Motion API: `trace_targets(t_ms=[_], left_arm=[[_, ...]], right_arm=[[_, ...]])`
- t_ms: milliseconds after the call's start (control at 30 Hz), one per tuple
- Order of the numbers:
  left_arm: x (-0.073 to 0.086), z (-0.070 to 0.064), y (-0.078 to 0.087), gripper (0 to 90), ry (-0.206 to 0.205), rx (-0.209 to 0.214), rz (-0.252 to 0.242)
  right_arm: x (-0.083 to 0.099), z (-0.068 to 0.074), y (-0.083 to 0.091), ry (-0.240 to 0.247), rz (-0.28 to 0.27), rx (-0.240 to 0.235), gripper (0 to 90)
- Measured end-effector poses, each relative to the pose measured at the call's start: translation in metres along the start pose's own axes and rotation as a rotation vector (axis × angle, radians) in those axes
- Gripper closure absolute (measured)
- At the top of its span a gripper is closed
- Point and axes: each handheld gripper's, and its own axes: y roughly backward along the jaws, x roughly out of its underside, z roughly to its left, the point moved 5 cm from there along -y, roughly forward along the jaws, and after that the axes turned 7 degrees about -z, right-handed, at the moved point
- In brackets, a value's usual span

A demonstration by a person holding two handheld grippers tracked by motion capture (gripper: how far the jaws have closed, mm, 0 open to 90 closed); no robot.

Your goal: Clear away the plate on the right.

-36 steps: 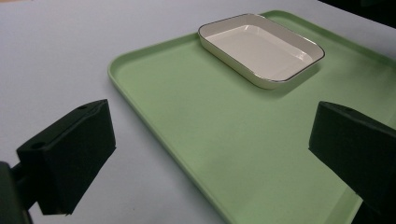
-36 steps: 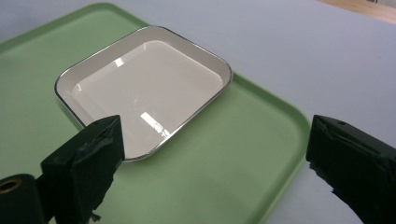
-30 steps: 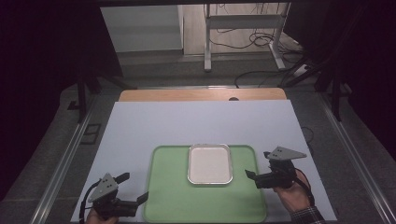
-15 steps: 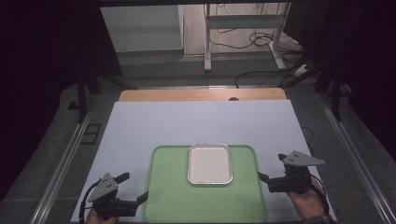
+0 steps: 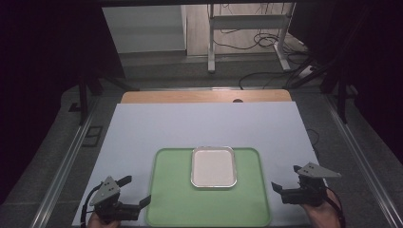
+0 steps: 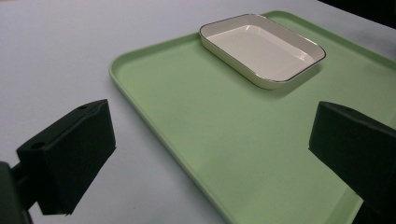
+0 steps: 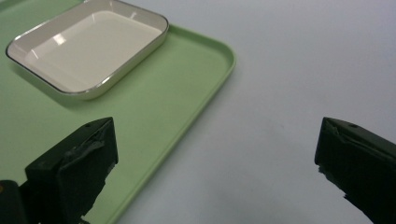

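A green tray [image 5: 209,202] lies on the pale sheet at the near middle of the table. A white rectangular dish [image 5: 214,166] with nothing in it sits on the tray's far half. My left gripper [image 5: 138,190] rests open at the tray's near left corner; its view shows the tray [image 6: 187,116] and dish [image 6: 261,46] ahead, with nothing between the jaws of the gripper [image 6: 210,154]. My right gripper [image 5: 286,177] is open just right of the tray, over bare sheet. From there the open right gripper [image 7: 215,158] has the tray's edge [image 7: 187,93] and the dish [image 7: 88,46] to its left.
The pale sheet [image 5: 204,123] covers most of the table, with a strip of bare wood [image 5: 204,96] at the far edge. Metal rails [image 5: 66,166] run along both sides. Beyond the table are a dark floor, cables and a metal stand [image 5: 247,28].
My right gripper has drawn back toward the near edge and a little rightward, away from the tray's right rim. The left gripper, tray and dish have stayed put.
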Motion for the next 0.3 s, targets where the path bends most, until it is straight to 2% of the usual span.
trace_targets(t_ms=[300], left_arm=[[-0.0003,-0.0005,-0.0008,0.3,-0.008,-0.003,0.004]], right_arm=[[0.0036,0.0012,-0.0012,-0.005,0.022,-0.012,0.0]])
